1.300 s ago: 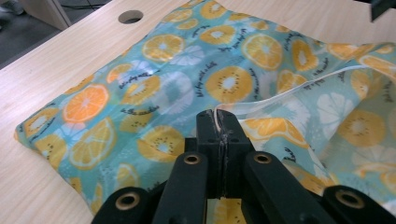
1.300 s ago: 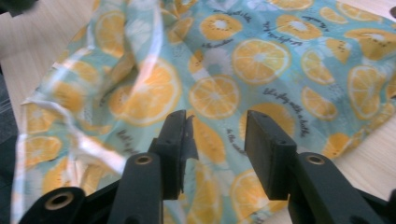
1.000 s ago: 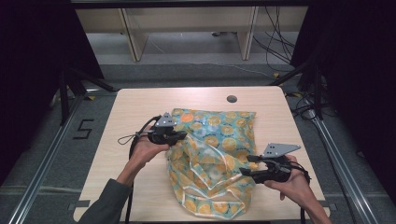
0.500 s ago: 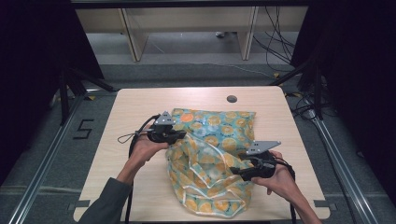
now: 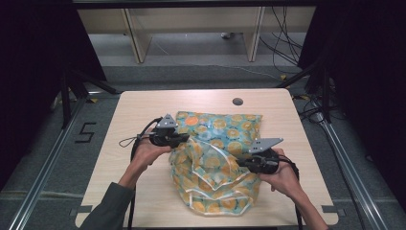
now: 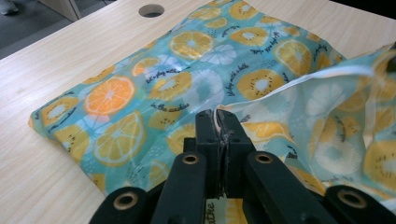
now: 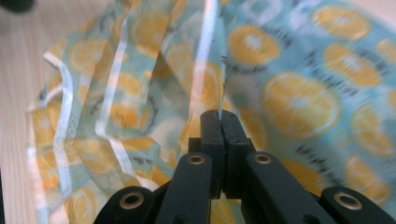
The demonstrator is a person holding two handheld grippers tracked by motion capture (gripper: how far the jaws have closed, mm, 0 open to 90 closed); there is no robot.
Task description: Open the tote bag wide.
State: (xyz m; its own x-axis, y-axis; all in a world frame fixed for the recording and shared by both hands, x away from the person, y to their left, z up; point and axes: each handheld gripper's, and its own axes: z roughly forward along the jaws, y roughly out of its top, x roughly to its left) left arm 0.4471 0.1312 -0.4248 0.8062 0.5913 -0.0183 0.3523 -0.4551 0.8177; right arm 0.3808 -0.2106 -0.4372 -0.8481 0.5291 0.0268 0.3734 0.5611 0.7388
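A teal cloth (image 5: 220, 143) printed with orange and kiwi slices lies on the wooden table (image 5: 143, 110), its far half flat and its near half folded back and rumpled. My left gripper (image 5: 184, 138) holds the cloth's left folded edge; in the left gripper view the left gripper (image 6: 223, 116) is shut on the white-hemmed edge of the cloth (image 6: 196, 70). My right gripper (image 5: 242, 162) pinches the cloth's right side; in the right gripper view the right gripper (image 7: 219, 115) is shut on a fold of the cloth (image 7: 289, 93).
A round cable hole (image 5: 238, 101) sits in the table beyond the cloth. Bare wood shows left (image 5: 110, 191) and right (image 5: 292, 120) of the cloth. Metal rails (image 5: 43, 177) and cables (image 5: 306, 115) run along the floor beside the table.
My right gripper has moved left and toward the table's middle, carrying its fold of cloth inward. The left gripper has stayed almost still on its edge.
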